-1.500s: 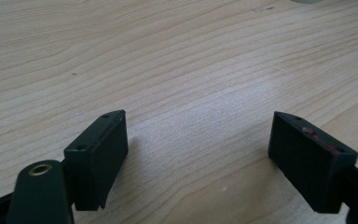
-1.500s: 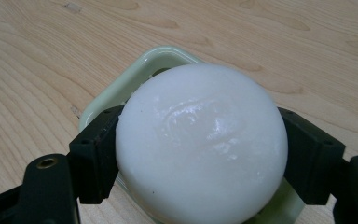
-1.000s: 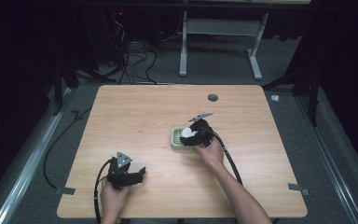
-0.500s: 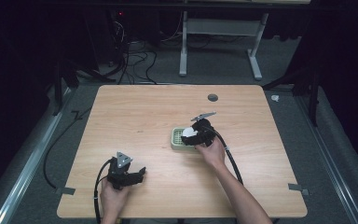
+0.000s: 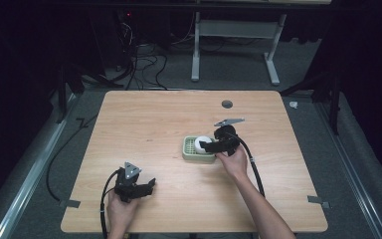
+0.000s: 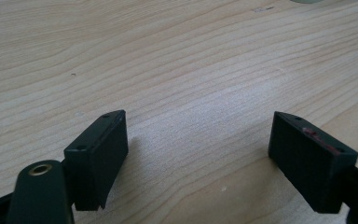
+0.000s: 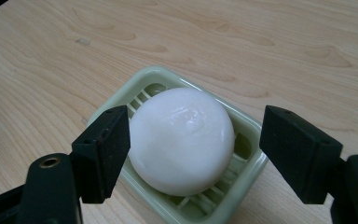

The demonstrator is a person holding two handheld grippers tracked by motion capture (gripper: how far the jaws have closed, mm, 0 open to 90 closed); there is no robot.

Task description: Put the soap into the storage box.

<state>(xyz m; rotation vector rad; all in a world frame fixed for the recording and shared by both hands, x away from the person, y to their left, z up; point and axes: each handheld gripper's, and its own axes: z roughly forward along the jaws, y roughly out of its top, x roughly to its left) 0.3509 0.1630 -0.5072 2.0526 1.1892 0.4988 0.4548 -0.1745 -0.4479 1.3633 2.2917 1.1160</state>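
Since the earlier frames the right hand-held gripper (image 5: 205,146) has shifted a little toward the far right of the worktop (image 5: 144,124), and its jaws have just been closing around the white soap (image 7: 182,139), which lies between them. They are not yet pinching it: the left pad seems to touch the soap's edge, though the angle makes this hard to judge, and the right pad stands clearly apart. The soap is round, so no long axis matters; it rests in the pale green soap dish (image 7: 247,173) directly ahead of the jaws, near the worktop's middle. The right hand is much nearer to it. The left hand-held gripper (image 5: 146,186) rests near the front edge, well apart, with its jaws spread over bare wood. The room around is dark, with cables on the floor.
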